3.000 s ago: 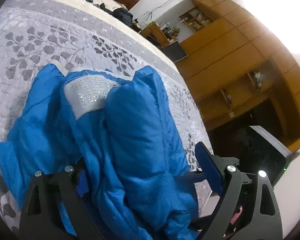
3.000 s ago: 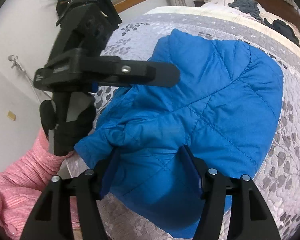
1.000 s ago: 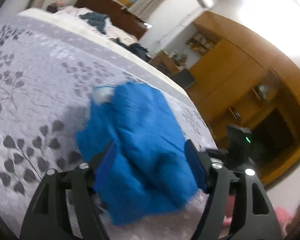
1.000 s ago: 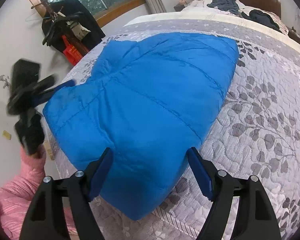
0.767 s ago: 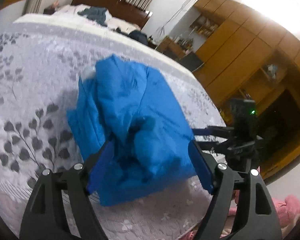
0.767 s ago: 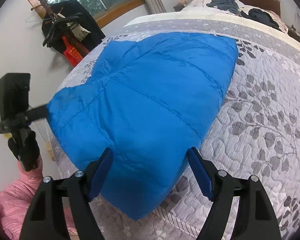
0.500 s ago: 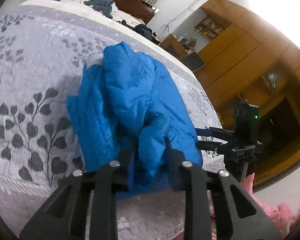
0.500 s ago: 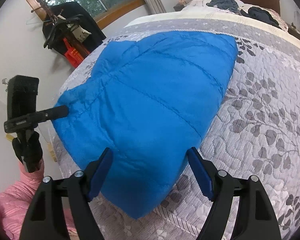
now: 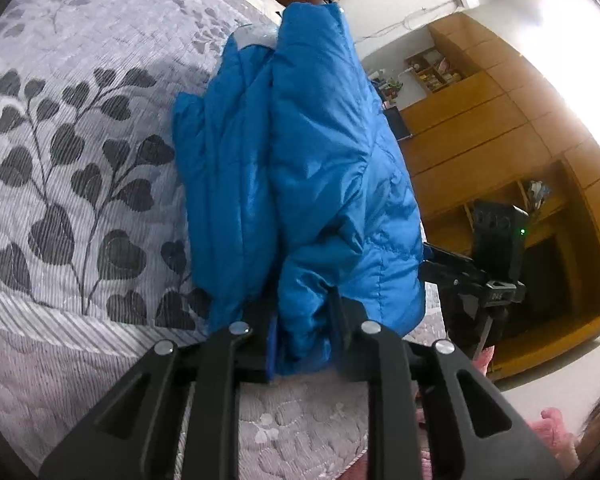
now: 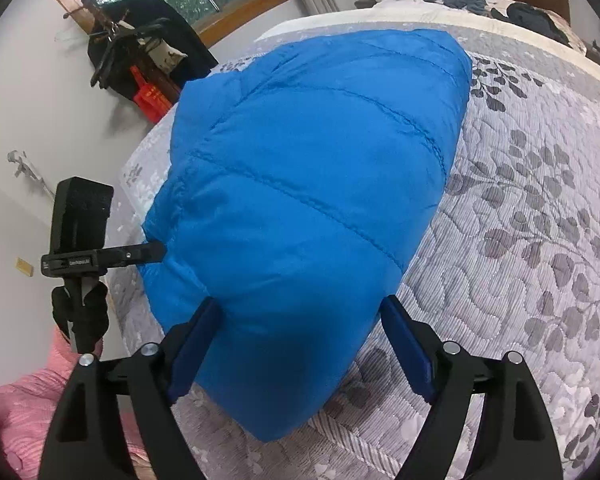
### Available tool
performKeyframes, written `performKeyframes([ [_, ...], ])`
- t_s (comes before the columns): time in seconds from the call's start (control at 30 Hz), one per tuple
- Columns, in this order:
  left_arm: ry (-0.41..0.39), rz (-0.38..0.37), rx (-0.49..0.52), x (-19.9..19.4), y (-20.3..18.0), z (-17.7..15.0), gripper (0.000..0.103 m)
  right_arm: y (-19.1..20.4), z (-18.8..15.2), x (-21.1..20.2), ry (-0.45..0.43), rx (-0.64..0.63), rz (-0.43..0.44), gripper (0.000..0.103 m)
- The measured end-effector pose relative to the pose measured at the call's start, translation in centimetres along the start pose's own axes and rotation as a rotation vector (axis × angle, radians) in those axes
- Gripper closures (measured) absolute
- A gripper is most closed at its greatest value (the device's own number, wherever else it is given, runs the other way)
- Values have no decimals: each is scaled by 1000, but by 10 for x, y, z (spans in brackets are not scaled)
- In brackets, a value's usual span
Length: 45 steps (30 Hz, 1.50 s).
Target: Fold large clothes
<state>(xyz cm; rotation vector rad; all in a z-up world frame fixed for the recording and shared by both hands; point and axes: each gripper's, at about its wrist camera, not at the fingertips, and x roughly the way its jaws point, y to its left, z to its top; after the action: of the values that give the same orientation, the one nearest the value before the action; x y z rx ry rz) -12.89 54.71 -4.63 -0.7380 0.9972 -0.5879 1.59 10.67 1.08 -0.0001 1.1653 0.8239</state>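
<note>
My left jaws pinch the jacket's near corner; my right jaws stand wide, empty, astride its edge.

The left gripper [image 9: 302, 330] grips the blue puffer jacket [image 10: 312, 184], bundled on the grey quilt [image 10: 540, 240]; before lifting, the right gripper [image 10: 300, 344] should close on the opposite corner, level.

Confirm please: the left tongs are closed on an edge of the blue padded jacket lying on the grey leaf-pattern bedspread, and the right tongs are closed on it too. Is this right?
Not quite. The right tongs are open around the blue padded jacket, as the right wrist view shows. The left tongs are indeed closed on its edge, on the grey leaf-pattern bedspread.
</note>
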Motion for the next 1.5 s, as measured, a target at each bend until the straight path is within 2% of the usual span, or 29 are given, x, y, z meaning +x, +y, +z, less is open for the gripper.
performKeyframes([
  [0.07, 3, -9, 18, -7, -9, 5, 65, -5, -1, -4, -13, 12, 18, 20],
  [0.13, -3, -15, 45, -14, -22, 11, 36, -13, -1, -10, -35, 50, 69, 20],
  [0.23, -42, 5, 104, -28, -41, 21, 15, -29, -1, -17, -66, 119, 153, 12],
  [0.27, -60, 33, 121, -32, -46, 27, 13, -35, -1, -18, -77, 142, 174, 10],
  [0.4, -65, 69, 129, -30, -43, 54, 13, -66, 1, -19, -106, 243, 278, 9],
  [0.53, -19, 54, 78, -11, -28, 78, 12, -90, 4, -10, -117, 309, 359, 7],
  [0.7, 30, 29, 88, 8, -19, 90, 12, -110, 8, 3, -119, 342, 436, 6],
  [0.87, 53, 24, 95, 21, -16, 91, 11, -108, 17, 27, -91, 352, 466, 6],
  [1.03, 71, -29, 126, 30, -12, 89, 3, -98, 23, 49, -66, 350, 514, 3],
  [1.27, 94, -137, 100, 45, 10, 87, 3, -85, 26, 52, -65, 316, 504, 3],
  [1.5, 108, -145, 71, 33, 19, 78, 3, -81, 29, 53, -61, 302, 497, 3],
])
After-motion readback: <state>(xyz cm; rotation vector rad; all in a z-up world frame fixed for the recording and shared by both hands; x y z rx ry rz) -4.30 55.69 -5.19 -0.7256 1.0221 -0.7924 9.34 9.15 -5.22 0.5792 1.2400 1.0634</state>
